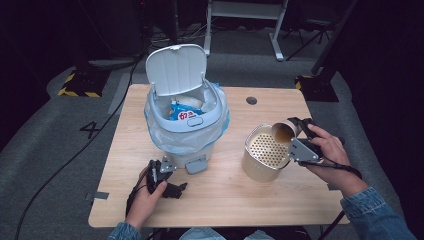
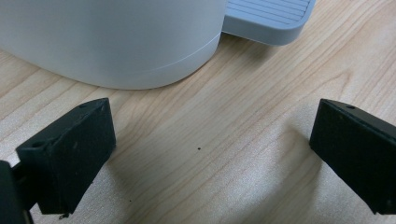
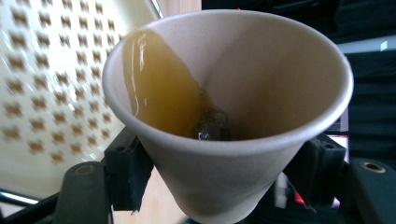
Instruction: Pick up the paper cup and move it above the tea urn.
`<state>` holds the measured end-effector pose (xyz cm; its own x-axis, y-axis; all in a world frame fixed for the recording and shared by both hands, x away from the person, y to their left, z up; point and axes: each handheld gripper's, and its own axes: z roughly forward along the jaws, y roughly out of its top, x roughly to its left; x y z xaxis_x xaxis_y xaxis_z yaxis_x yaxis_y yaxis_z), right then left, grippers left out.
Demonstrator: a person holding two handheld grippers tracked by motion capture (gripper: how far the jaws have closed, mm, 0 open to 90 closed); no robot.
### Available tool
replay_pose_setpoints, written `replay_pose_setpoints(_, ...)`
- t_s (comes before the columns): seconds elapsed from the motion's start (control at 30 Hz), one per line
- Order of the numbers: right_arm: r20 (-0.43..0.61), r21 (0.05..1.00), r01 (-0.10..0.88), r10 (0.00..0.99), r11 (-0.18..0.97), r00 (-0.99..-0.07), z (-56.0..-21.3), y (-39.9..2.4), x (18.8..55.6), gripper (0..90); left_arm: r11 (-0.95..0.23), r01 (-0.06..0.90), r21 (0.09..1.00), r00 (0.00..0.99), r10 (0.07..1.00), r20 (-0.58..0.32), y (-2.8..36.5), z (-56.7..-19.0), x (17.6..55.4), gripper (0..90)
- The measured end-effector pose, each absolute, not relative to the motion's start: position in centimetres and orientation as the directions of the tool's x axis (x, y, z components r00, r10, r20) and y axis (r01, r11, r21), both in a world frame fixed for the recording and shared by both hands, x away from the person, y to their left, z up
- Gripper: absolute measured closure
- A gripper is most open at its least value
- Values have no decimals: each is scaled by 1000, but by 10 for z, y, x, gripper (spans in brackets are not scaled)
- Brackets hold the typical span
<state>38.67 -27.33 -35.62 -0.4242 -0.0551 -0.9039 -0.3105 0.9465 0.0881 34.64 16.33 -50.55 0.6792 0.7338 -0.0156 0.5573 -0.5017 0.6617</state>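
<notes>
A white paper cup [image 1: 283, 132] is tipped over a cream pot with a perforated strainer insert [image 1: 255, 170] at the table's right. My right gripper [image 1: 295, 131] is shut on the cup [image 3: 243, 168], one pad on each side. Brown liquid [image 3: 159, 88] runs up to the cup's rim on the strainer [image 3: 46, 70] side, and a dark lump [image 3: 212, 126] lies at the cup's bottom. My left gripper [image 1: 175, 189] lies open on the table just in front of the bin. Its jaws [image 2: 210, 154] stand wide apart with bare wood between them.
A white pedal bin [image 1: 187, 130] with a plastic liner stands at the table's middle, its lid [image 1: 176, 67] up and a blue packet [image 1: 182, 114] inside. Its base [image 2: 116, 42] and grey pedal [image 2: 268, 18] lie close ahead of the left gripper. A round hole [image 1: 251, 100] is in the tabletop.
</notes>
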Motion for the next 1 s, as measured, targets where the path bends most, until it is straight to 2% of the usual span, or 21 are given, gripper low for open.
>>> replay_pose_setpoints(0.03, -921, -10, -309, -129, 951, -367, -359, -269, 384, 319, -501, 557, 662, 679, 734, -16, 163, -506, 346, 6)
replay_pose_setpoints(0.07, -921, -10, -309, -129, 951, -367, -359, -269, 384, 319, -501, 558, 662, 679, 734, -16, 163, -506, 346, 6)
replay_pose_setpoints(0.1, -927, -58, -314, -168, 948, -335, -361, -268, 383, 320, -501, 558, 662, 679, 734, -16, 163, -506, 346, 6)
replay_pose_setpoints(0.13, -930, -159, -329, -254, 931, -267, -364, -264, 381, 322, -501, 558, 662, 679, 734, -16, 163, -506, 346, 7)
replay_pose_setpoints(0.17, -930, -159, -329, -254, 931, -267, -364, -264, 381, 322, -501, 558, 662, 679, 734, -16, 163, -506, 346, 7)
replay_pose_setpoints(0.33, -904, -368, -298, -414, 881, -106, -373, -256, 375, 326, -501, 558, 662, 679, 734, -16, 163, -506, 346, 6)
replay_pose_setpoints(0.37, -878, -449, -278, -477, 849, -39, -376, -253, 372, 328, -501, 558, 662, 679, 734, -16, 163, -506, 346, 6)
replay_pose_setpoints(0.4, -878, -449, -278, -477, 849, -39, -376, -253, 372, 328, -501, 558, 662, 678, 735, -16, 163, -506, 346, 6)
replay_pose_setpoints(0.57, -778, -625, -227, -619, 747, 105, -381, -247, 366, 329, -501, 557, 662, 679, 734, -16, 163, -506, 346, 7)
replay_pose_setpoints(0.73, -699, -715, -164, -690, 680, 189, -381, -245, 363, 330, -500, 558, 662, 678, 734, -17, 163, -506, 346, 7)
replay_pose_setpoints(1.0, -672, -740, -143, -709, 658, 215, -381, -243, 360, 330, -500, 558, 662, 678, 735, -17, 163, -506, 346, 7)
